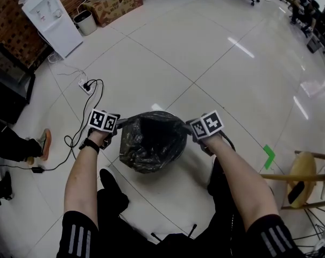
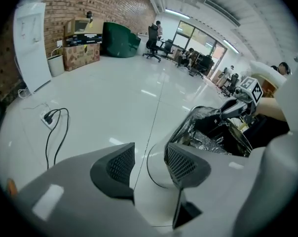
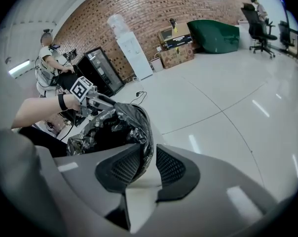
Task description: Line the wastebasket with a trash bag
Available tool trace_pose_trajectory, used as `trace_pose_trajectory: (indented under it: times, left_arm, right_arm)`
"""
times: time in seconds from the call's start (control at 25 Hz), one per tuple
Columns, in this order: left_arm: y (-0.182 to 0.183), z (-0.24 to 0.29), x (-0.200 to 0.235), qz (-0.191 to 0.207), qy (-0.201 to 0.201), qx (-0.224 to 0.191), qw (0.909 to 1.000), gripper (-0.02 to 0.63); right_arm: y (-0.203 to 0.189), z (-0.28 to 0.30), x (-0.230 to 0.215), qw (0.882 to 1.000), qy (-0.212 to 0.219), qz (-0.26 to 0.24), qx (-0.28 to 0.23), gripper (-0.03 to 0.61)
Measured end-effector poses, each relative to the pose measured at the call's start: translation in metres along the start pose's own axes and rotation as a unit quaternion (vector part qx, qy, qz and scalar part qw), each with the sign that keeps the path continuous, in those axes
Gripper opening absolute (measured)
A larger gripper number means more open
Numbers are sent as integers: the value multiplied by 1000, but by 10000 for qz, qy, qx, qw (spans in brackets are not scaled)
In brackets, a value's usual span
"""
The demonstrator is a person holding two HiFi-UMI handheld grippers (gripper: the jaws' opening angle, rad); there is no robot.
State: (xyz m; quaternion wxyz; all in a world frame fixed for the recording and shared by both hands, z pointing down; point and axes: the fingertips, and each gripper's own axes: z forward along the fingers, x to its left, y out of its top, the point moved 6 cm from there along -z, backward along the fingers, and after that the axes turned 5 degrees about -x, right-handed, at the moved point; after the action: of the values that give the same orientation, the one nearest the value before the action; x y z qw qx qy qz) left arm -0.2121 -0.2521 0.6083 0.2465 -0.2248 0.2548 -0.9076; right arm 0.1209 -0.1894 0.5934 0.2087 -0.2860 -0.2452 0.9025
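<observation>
Straddling the white rim of the wastebasket (image 3: 141,181), the right gripper (image 3: 148,154) has its jaws a little apart. The edge of the black trash bag (image 3: 139,132) hangs between them. The film lies against the pad on the bag's inner side, while the outer pad stands clear of it, so nothing is clamped.

The left gripper (image 2: 150,152) has its jaws wide apart. Between them show only pale floor and the basket's curved white wall. The bag's crumpled rim lies just beyond the jaw on the basket's side, and I cannot tell whether that jaw touches it.

In the head view the two grippers sit at opposite sides of the bag's open mouth, the left gripper (image 1: 118,123) at one edge and the right gripper (image 1: 190,127) at the other. The bag bulges between and below them over the basket.

Beyond the left gripper a power strip (image 1: 86,86) trails a black cable, and a water dispenser (image 1: 47,18) stands well past it. Outside the right gripper are a green tape mark (image 1: 268,156) and a wooden stool (image 1: 305,171).
</observation>
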Motion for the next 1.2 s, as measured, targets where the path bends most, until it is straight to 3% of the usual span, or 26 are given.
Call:
trace_pose_trajectory:
  times: [0.2,0.32,0.48,0.56,0.84,1.0,1.2]
  left_arm:
    - [-22,-21,9,-591,-27,-151,9981,201]
    - [-24,-20,3,-374,47,-204,9991,190]
    - [14,-17,-2,-89,198,-808,9965,153]
    - [31,-11,-7,77,210,-850,9961,150]
    - [36,30,-9,453,341,-9,9984,135]
    - [16,53,-10,288,170,414,9986,140]
    - [2,60,-19,89,-134,441,9989,135]
  right_arm:
    - [-4,0,-1,9998,104,138,52,117]
    - [1,-2,-1,9996,105,207,-155,115]
    - [18,-11,-11,9976,-89,288,-624,76]
    - [21,-14,-23,9962,-303,382,-722,64]
    - [5,-7,-42,9954,-602,647,-380,75]
    - [-11,4,-40,9970,-496,588,13,88]
    - [-21,14,-30,9977,-162,616,228,110]
